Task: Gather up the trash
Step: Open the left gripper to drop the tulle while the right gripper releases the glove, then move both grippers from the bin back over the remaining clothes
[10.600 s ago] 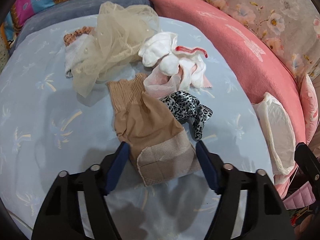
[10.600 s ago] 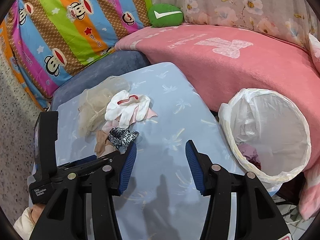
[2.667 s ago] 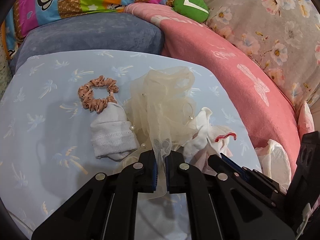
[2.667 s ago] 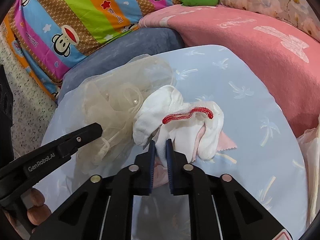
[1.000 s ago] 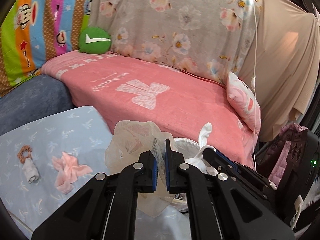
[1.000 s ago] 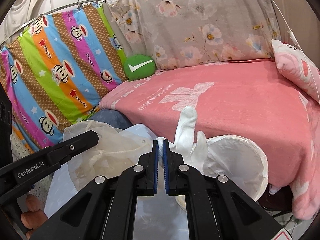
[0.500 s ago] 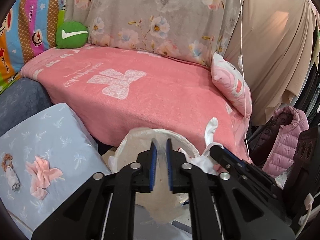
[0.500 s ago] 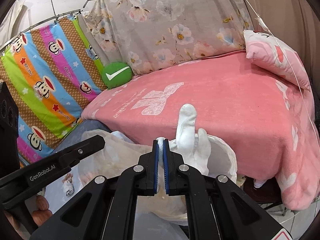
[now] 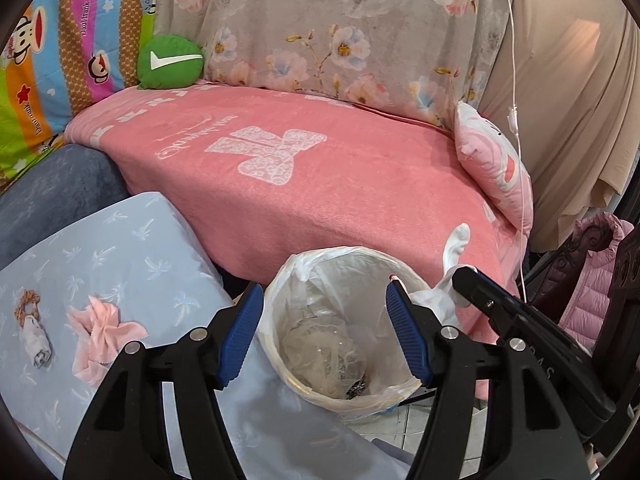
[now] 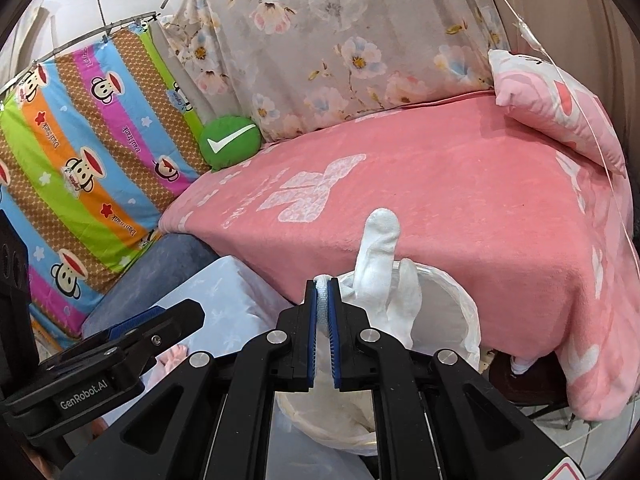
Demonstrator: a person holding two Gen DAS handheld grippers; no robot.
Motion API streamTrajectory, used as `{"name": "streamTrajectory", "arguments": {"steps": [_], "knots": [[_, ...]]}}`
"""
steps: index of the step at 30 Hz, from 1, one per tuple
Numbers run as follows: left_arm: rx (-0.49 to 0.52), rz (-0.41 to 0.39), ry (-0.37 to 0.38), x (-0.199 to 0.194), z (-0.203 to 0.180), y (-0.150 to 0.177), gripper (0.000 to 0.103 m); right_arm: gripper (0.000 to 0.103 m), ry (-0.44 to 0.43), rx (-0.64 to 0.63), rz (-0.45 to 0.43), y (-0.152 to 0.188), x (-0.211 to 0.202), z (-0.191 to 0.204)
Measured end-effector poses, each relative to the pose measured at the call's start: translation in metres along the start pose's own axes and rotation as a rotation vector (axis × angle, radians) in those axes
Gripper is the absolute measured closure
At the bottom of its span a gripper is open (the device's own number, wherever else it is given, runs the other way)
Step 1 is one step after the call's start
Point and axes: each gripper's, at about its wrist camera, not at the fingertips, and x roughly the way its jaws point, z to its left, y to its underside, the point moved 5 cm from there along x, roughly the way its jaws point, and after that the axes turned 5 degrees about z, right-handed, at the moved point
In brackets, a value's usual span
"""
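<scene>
The left tool [image 9: 325,334] gapes wide above the lined bin [image 9: 280,300], crumpled sheer fabric [image 9: 320,352] inside; the right tool [image 10: 323,312] pinches a white glove [image 10: 378,264].

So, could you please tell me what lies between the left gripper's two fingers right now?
In the left wrist view, the lined trash bin sits between the open left gripper's fingers, with crumpled sheer fabric lying inside it.

1 lined trash bin [image 9: 280,292], 1 white sock bundle [image 10: 378,264], 1 pink cloth [image 9: 102,330], 1 small white sock [image 9: 36,334], 1 scrunchie [image 9: 27,299], 1 green round cushion [image 9: 170,62], 1 pink pillow [image 9: 496,168], 2 grippers: left gripper [image 9: 324,330], right gripper [image 10: 323,312].
</scene>
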Motion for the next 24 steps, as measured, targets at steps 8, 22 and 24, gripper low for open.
{"name": "streamTrajectory", "arguments": {"steps": [8,22,24], "knots": [[-0.029,0.004,-0.031,0.002,0.015,0.005,0.042,0.09,-0.011,-0.022,0.028,0.005,0.011,0.017],[-0.079,0.006,-0.049,-0.006,0.037,0.018,0.042,0.072,-0.028,-0.085,0.073,0.024,0.012,0.046],[-0.091,0.009,-0.057,-0.008,0.042,0.02,0.042,0.071,-0.028,-0.092,0.077,0.026,0.011,0.05]]}}
